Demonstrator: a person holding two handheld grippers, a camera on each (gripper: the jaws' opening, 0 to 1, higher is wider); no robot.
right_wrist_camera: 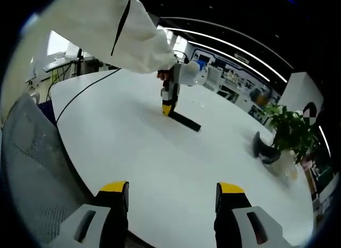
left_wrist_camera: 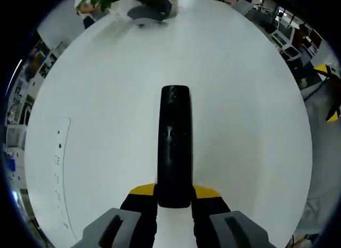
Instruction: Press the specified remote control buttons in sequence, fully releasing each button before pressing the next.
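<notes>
2 grippers are in play above a white table (left_wrist_camera: 106, 88). In the left gripper view, the left gripper (left_wrist_camera: 175, 202) is closed on the near end of a black remote (left_wrist_camera: 175, 141), which runs from the bottom centre up to the middle of the frame, flat over the table. In the right gripper view, the right gripper (right_wrist_camera: 171, 197) is held wide apart at the bottom of the frame with nothing between its jaws, well away from the remote, which is seen small in the upper centre with the left gripper clamped on its end under a white sleeve (right_wrist_camera: 106, 29). A potted plant (right_wrist_camera: 285, 133) is seen at the right edge, and a grey chair back (right_wrist_camera: 32, 168) at the lower left.

No button is judged to be pressed yet, since the right gripper is far from the remote. The individual buttons cannot be made out on the dark face, so a wrong key may be struck on approach. A hard or off-centre push may tip the remote in the clamp or twist it loose. A wide swing of either hand may carry the remote out of the frame.
</notes>
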